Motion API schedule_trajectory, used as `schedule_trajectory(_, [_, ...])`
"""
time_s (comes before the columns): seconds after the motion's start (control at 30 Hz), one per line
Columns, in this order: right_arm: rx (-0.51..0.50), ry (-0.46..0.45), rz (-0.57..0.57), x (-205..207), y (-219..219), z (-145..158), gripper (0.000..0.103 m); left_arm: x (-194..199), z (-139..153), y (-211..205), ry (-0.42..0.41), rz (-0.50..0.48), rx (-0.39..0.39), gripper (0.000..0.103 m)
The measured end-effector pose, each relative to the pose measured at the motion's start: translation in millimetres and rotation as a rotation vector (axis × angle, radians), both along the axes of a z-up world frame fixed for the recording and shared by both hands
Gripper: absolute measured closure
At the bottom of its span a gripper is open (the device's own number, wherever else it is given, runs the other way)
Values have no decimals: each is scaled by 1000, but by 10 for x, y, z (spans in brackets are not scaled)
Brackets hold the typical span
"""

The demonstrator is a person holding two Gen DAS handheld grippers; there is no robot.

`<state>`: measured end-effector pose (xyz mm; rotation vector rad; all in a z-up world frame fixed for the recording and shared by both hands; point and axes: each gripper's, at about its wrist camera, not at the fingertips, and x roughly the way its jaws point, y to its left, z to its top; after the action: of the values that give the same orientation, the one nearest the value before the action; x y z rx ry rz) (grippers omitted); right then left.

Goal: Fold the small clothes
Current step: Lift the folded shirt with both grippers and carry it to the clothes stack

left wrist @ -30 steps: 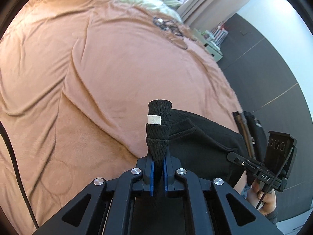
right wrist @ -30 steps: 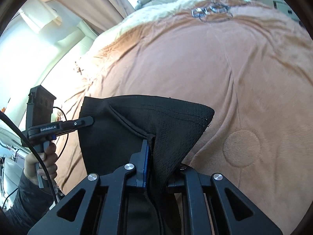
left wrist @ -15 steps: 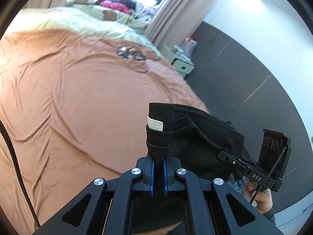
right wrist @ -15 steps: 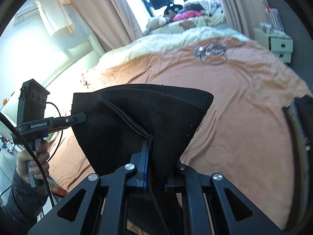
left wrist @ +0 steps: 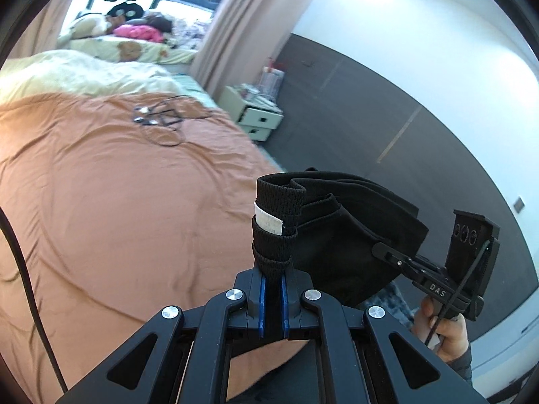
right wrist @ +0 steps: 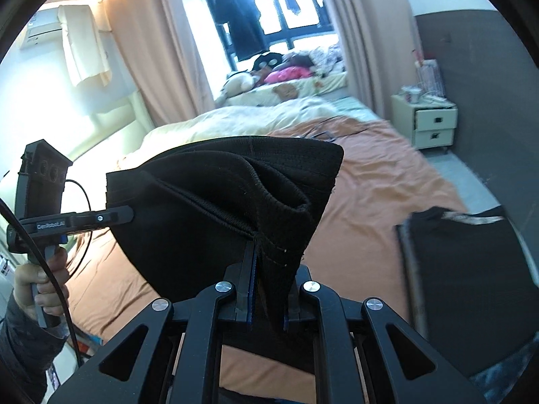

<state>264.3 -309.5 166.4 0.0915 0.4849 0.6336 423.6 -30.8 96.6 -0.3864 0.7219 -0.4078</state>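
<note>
One black garment (right wrist: 215,208) hangs in the air above the near edge of the bed (left wrist: 118,202), not yet laid flat or folded. Both ends are pinched: the left gripper (left wrist: 273,272) clamps the waistband, the right gripper (right wrist: 267,269) clamps the opposite corner.

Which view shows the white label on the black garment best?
The left wrist view: the white label sits in plain sight on the waistband, just above the left tool that clamps the black garment. The right wrist view shows the garment but not the label.
</note>
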Motion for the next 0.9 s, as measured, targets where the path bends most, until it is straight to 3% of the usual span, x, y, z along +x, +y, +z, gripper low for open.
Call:
schedule_trajectory(0.43, [17, -81, -155, -1032, -1006, 162, 95, 120, 382, -1397, -39, -193, -12, 96])
schedule_trajectory(0.63, [22, -116, -241, -1402, -1260, 199, 96, 150, 525, -1995, -59, -284, -9, 96])
schedule_trajectory(0.9, [12, -134, -343, -1613, -1197, 152, 96, 202, 596, -2632, -69, -386, -24, 96])
